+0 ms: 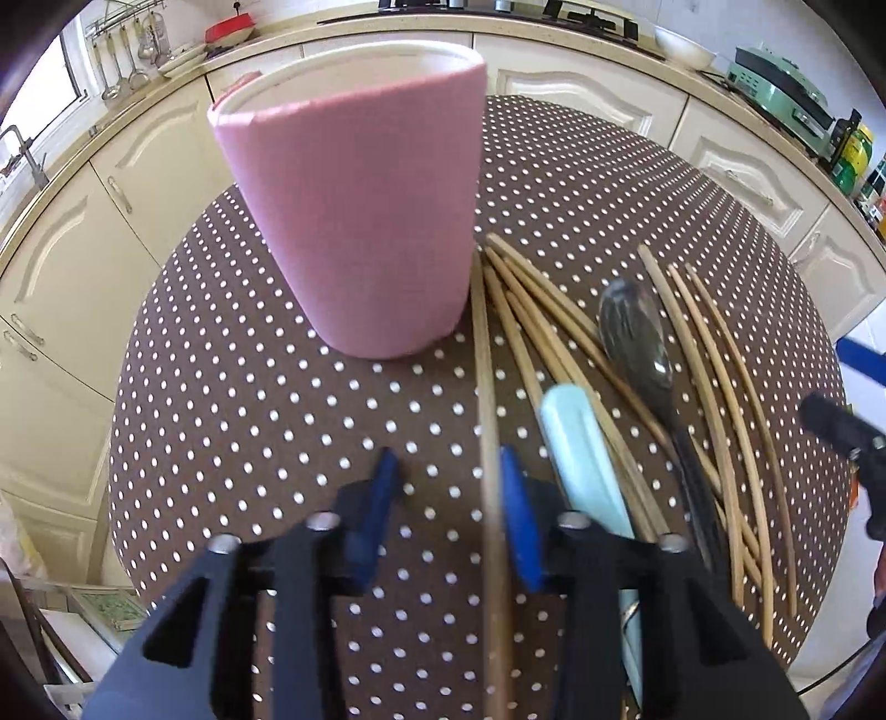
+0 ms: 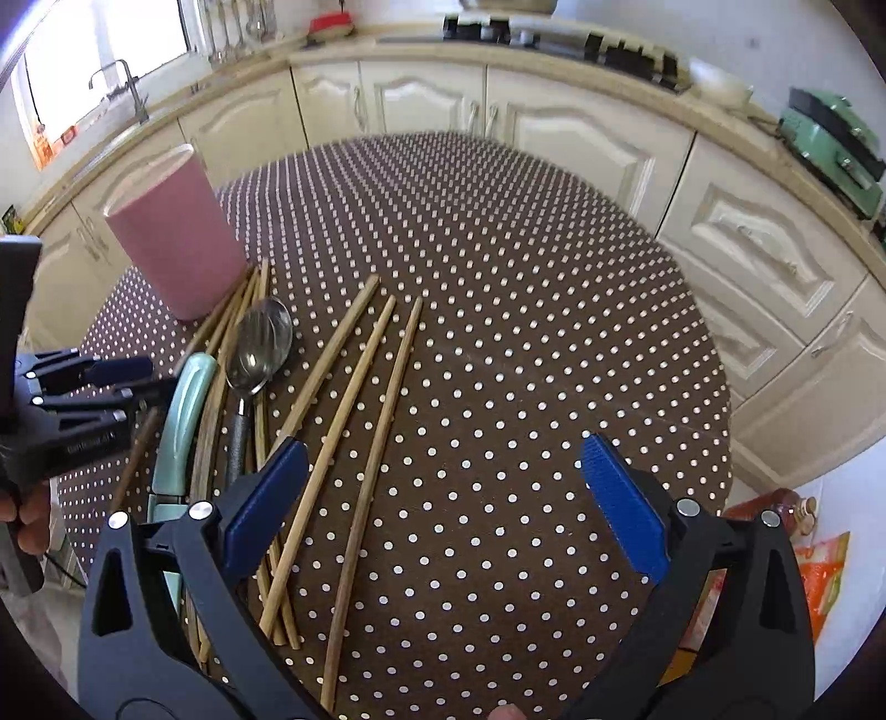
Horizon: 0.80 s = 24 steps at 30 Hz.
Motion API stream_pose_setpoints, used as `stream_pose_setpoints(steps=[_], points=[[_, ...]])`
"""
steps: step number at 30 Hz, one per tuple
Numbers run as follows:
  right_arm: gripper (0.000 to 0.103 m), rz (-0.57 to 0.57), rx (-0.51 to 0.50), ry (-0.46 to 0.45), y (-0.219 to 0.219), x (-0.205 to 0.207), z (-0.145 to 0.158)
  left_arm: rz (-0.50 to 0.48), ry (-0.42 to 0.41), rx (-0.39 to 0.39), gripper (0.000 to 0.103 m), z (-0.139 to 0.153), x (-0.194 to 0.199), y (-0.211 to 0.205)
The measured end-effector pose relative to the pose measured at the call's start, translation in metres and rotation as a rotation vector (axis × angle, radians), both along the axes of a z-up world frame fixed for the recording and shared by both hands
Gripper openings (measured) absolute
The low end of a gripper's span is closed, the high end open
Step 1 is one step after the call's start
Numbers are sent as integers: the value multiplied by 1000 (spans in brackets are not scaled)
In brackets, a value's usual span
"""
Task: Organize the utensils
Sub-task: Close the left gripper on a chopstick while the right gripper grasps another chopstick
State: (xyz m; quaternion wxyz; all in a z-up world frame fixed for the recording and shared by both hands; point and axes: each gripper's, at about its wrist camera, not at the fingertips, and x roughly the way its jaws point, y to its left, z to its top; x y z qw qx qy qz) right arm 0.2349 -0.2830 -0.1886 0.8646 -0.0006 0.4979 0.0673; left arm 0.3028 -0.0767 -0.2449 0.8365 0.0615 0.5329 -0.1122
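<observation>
The left gripper (image 1: 448,498), jaws narrowed, has one chopstick (image 1: 487,432) between its pads without a sure pinch; it should clamp squarely before lifting toward the pink holder (image 1: 354,221) at twelve o'clock. Only the right view shows the right gripper (image 2: 443,498) wide and empty above three separate chopsticks (image 2: 365,399).

I see a round table (image 2: 526,288) under a brown cloth with white dots. Behind it, cream cabinet doors (image 2: 576,138) curve below a countertop with a green appliance (image 2: 830,149), a white bowl (image 1: 684,47) and a red-lidded dish (image 1: 230,27). Ladles (image 1: 119,61) hang beside the window (image 2: 105,61).
</observation>
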Motion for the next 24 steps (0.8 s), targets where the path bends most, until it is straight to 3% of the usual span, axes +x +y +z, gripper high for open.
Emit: stream_pose_setpoints(steps=[1, 4, 7, 8, 10, 13, 19, 24], points=[[88, 13, 3, 26, 2, 3, -1, -2, 3, -12, 8, 0, 1, 1], [72, 56, -41, 98, 13, 12, -7, -7, -6, -35, 7, 1, 0, 4], [43, 93, -59, 194, 21, 21, -19, -13, 3, -88, 6, 1, -8, 8], [36, 104, -77, 186, 23, 22, -19, -21, 1, -104, 6, 2, -11, 9], [34, 118, -88, 195, 26, 22, -19, -31, -9, -121, 6, 3, -20, 11], [9, 112, -26, 199, 19, 22, -16, -46, -32, -169, 6, 8, -31, 14], [5, 79, 96, 147, -7, 12, -6, -83, -125, -250, 6, 29, -54, 18], [5, 73, 195, 19, -33, -3, 36, -132, -248, -337, 6, 58, -74, 19]])
